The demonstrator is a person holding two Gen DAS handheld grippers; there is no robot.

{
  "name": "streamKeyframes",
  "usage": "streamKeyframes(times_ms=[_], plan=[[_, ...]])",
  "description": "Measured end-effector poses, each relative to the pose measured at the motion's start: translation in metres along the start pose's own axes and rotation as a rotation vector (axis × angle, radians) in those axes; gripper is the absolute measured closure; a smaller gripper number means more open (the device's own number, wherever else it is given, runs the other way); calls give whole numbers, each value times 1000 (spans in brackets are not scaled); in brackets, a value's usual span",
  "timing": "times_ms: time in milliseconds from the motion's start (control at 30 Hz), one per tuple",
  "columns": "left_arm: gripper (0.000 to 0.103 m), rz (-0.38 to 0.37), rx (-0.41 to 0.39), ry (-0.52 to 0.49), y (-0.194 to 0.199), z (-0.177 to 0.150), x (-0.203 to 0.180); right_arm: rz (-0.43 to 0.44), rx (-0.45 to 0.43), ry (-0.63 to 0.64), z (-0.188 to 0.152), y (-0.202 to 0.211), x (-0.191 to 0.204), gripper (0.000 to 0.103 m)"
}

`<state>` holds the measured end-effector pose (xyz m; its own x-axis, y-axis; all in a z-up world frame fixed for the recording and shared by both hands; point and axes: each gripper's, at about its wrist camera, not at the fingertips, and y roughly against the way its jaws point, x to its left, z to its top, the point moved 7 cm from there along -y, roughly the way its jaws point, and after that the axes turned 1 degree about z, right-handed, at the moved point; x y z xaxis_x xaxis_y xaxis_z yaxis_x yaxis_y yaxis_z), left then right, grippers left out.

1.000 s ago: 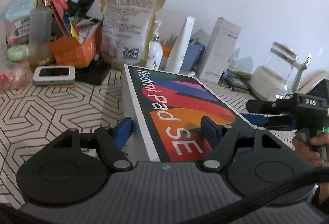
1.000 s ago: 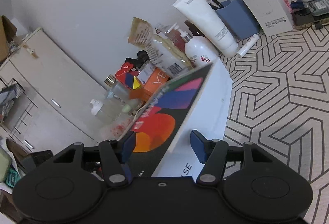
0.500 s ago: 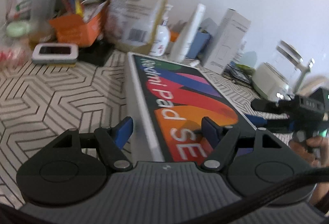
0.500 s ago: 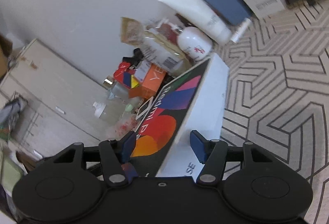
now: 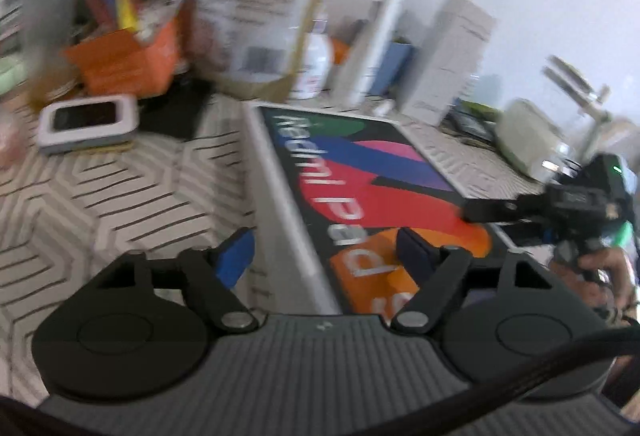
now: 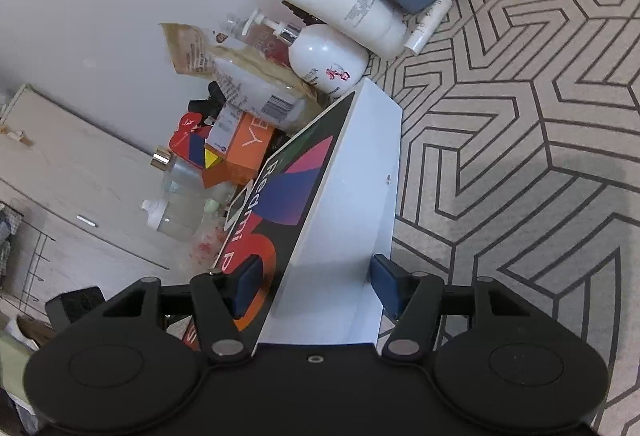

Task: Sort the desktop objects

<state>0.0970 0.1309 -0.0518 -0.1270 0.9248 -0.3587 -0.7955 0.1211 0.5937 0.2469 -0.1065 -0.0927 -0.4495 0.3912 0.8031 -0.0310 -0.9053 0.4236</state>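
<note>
**A:** What has changed in the last second?

**B:** My left view has gone blurry, so I am moving. The brown pouch [image 5: 264, 3] and the orange carton [image 5: 128, 63] ahead of the left gripper [image 5: 326, 258] fill more of the picture than a second ago. The tablet box [image 5: 360, 171] has travelled with me. Its far end now sits close to the foot of the pouch, where before there was a clear strip of desk [image 6: 520, 155] between them.

**A:** Who has hold of the box?

**B:** The right gripper [image 6: 316, 286] is clamped on its near end, one pad on the printed face and one on the white side. It grips the box at the same spot as a second ago. The left gripper straddles the near left edge, with one pad beside the white wall and one over the print. Through the blur I can't tell whether it is pressing or only framing the edge.

**A:** Is the box on the desk or off it?

**B:** From the right gripper it stretches forward and a little left, towards the white pump bottle [image 6: 328, 63]. There's a shadow on the desk to its right. I can't tell whether its far end is resting.

**A:** What does that mean for the sorting?

**B:** I judge the box is being carried back to join the row of things along the wall. There is little room left ahead, so it could knock the pouch or the bottle over.
</note>
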Motion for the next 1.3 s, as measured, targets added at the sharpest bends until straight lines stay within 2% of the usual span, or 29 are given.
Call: streamKeyframes(times_ms=[233,400,1033,1300], plan=[[29,-12,-55,-74,8,-2,-14,12,-54,98,1,12,19,38],[29,-21,-93,-125,14,-3,-23,24,-61,121,-5,18,26,39],[27,29,-80,-140,8,-9,-30,-4,-53,107,-11,18,20,39],[27,59,-55,-127,2,-14,-29,-56,-54,141,-15,15,22,40]])
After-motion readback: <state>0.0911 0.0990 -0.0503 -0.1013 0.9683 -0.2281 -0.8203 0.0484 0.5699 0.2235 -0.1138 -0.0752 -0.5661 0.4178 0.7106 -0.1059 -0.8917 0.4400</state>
